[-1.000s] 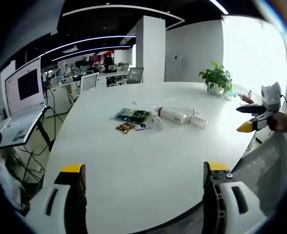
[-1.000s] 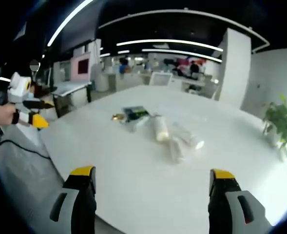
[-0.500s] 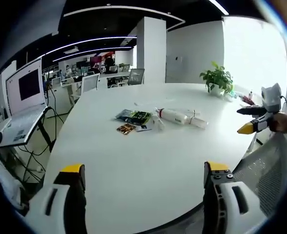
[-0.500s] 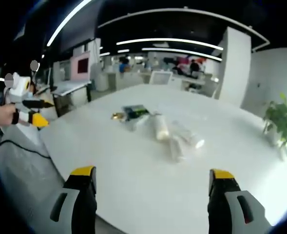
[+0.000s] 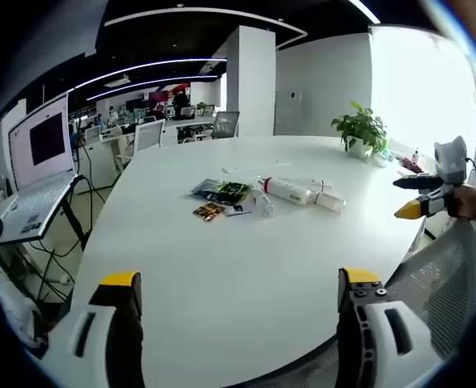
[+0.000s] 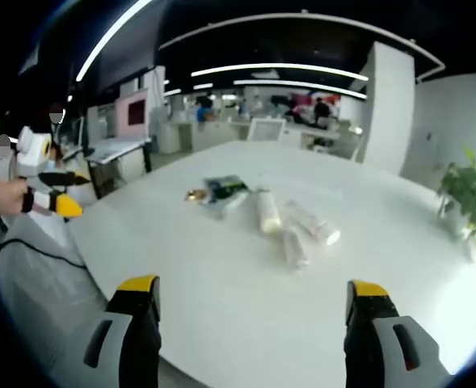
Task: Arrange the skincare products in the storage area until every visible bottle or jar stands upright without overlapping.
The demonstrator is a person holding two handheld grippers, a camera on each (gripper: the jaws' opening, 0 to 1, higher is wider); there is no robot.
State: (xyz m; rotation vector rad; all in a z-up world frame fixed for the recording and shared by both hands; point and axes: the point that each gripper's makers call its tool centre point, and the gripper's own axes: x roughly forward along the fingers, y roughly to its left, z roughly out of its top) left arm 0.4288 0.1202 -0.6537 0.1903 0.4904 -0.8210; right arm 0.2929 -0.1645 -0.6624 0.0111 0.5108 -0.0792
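White table [image 5: 246, 267], white bottles [image 5: 290, 191], green sachet [image 5: 220, 191], yellow-tipped grey right tool [image 6: 250, 295]

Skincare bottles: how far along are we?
Nothing done: the white bottles lie on their sides mid-table, beside flat sachets. Nothing in hand: left gripper and right gripper are open, short of them. Left: stand each bottle upright, apart.

Both the left gripper [image 5: 236, 289] and right gripper [image 6: 253, 297] hover with jaws spread wide, holding nothing.
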